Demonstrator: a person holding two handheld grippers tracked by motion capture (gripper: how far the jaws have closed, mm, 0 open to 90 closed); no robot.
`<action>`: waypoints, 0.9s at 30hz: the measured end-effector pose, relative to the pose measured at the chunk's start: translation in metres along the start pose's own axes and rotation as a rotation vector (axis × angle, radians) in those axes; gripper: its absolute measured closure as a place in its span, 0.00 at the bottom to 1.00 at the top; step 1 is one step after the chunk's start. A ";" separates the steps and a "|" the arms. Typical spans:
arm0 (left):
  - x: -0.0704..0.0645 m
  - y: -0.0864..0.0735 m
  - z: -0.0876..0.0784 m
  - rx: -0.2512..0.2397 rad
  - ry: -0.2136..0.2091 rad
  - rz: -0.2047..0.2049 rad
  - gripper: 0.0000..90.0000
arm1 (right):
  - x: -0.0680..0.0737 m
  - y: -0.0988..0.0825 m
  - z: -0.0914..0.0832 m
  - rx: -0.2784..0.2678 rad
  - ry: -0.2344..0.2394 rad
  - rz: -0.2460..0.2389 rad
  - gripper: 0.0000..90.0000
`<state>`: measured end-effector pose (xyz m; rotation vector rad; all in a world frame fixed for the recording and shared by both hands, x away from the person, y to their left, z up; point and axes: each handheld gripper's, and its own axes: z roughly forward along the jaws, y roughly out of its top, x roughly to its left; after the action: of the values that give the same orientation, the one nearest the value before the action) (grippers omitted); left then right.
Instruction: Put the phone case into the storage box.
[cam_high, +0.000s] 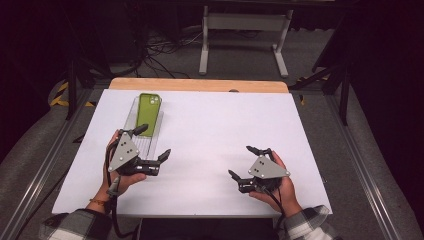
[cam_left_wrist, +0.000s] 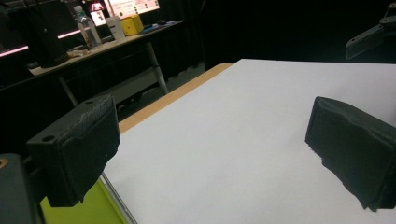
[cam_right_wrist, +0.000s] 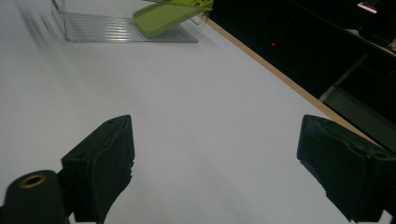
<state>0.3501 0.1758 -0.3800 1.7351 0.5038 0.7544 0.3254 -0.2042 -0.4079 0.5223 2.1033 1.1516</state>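
In the high view, a white tabletop with a wooden far edge stood on grey floor in a dark room. A green phone case lay in a clear tray at far left. The left gripper, fingers spread, hovered over the tray's near end; the right gripper, fingers spread, hovered well apart at near right.

The left gripper view showed a cluttered desk beyond the tabletop.

The right gripper view showed the case leaning in the tray.

Green phone case tilted in clear tray
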 end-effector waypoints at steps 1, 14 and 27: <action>-0.001 0.000 0.000 0.001 -0.006 -0.003 0.04 | 0.000 0.000 0.000 0.000 0.000 0.002 0.14; -0.006 -0.008 -0.003 0.013 -0.016 -0.005 0.05 | -0.003 0.002 -0.005 -0.020 -0.014 0.009 0.13; -0.011 -0.019 -0.005 0.047 -0.035 0.019 0.04 | 0.000 0.004 -0.006 -0.036 -0.010 0.008 0.12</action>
<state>0.3399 0.1770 -0.3996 1.7962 0.4850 0.7290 0.3214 -0.2052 -0.4022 0.5198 2.0698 1.1866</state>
